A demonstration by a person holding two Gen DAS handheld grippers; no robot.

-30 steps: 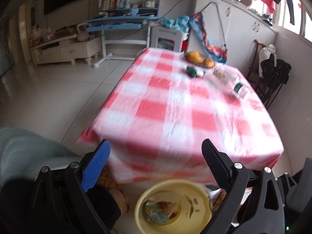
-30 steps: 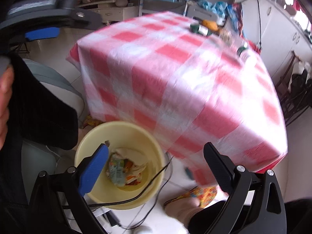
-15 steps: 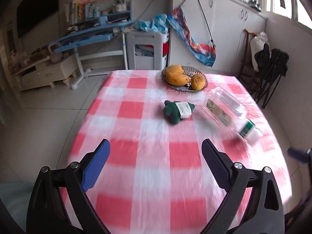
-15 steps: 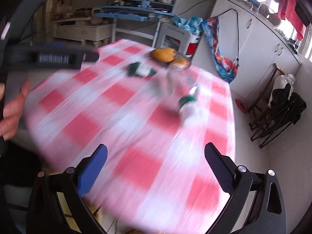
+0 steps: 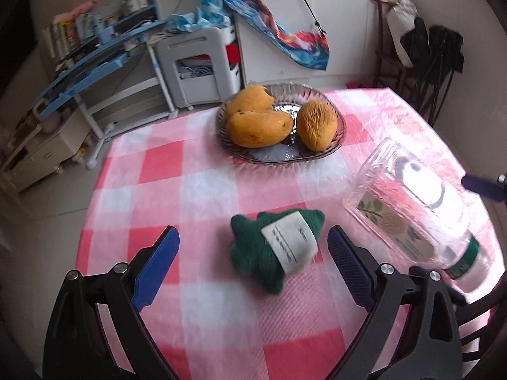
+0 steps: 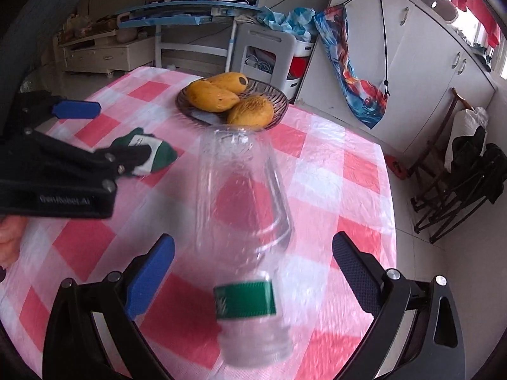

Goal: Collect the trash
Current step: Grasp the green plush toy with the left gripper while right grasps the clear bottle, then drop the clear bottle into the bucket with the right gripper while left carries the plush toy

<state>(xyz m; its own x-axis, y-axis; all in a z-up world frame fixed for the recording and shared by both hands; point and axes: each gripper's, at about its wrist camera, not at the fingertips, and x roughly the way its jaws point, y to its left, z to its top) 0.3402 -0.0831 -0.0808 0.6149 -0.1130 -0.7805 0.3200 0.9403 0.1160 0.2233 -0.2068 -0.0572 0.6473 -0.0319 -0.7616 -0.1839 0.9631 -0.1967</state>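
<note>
A dark green crumpled bundle with a white label [image 5: 279,250] lies on the red-and-white checked tablecloth [image 5: 158,171]. My left gripper [image 5: 252,240] stands open around its near side, a finger on either side, not touching it. To its right lie a clear plastic box [image 5: 402,196] and a clear bottle with a green label [image 5: 459,253]. In the right wrist view the bottle [image 6: 250,310] lies between the open fingers of my right gripper [image 6: 253,242], with the clear box [image 6: 240,158] just beyond. The green bundle [image 6: 158,153] is partly hidden behind the left gripper.
A glass bowl [image 5: 332,145] with three mangoes sits at the table's far side, behind the trash. A folding chair [image 6: 459,183] stands right of the table. A white stool [image 5: 202,66], a blue desk and white cabinets line the far wall.
Both grippers have moved from the yellow bin below the table edge up and forward over the table. They now flank the green bundle and the bottle, still open.
</note>
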